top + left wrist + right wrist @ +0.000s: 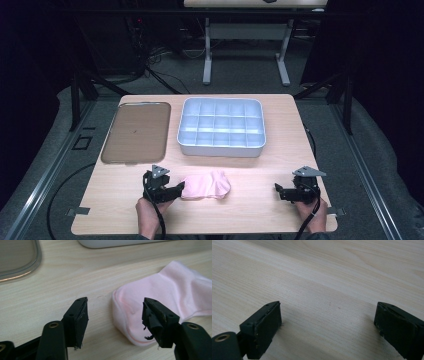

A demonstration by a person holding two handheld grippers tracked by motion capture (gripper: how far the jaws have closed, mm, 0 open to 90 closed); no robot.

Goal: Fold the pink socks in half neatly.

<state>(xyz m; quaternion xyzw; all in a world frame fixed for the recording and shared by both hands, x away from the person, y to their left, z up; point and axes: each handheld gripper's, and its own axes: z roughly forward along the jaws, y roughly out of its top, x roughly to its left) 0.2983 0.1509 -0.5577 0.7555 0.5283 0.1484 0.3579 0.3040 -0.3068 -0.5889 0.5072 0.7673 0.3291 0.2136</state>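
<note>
1. Sock (206, 185): a pink sock was seen lying flat on the wooden counter (250, 210), near its front edge and left of the middle.
2. Left tongs (181, 189) were held at the sock's left end; in the left gripper view (115, 315) the jaws were parted, one over bare wood and the other above the folded edge of the sock (160, 295), with no pad pressed on the cloth.
3. Right tongs (276, 188) were held near the front right corner, well apart from the sock; in the right gripper view (327, 320) the jaws were spread wide over bare wood, with nothing between them.
4. Farther back, a white divided tray (221, 148) was placed at the middle of the counter, and a flat clear lid (136, 132) was laid just beside it on the left.
</note>
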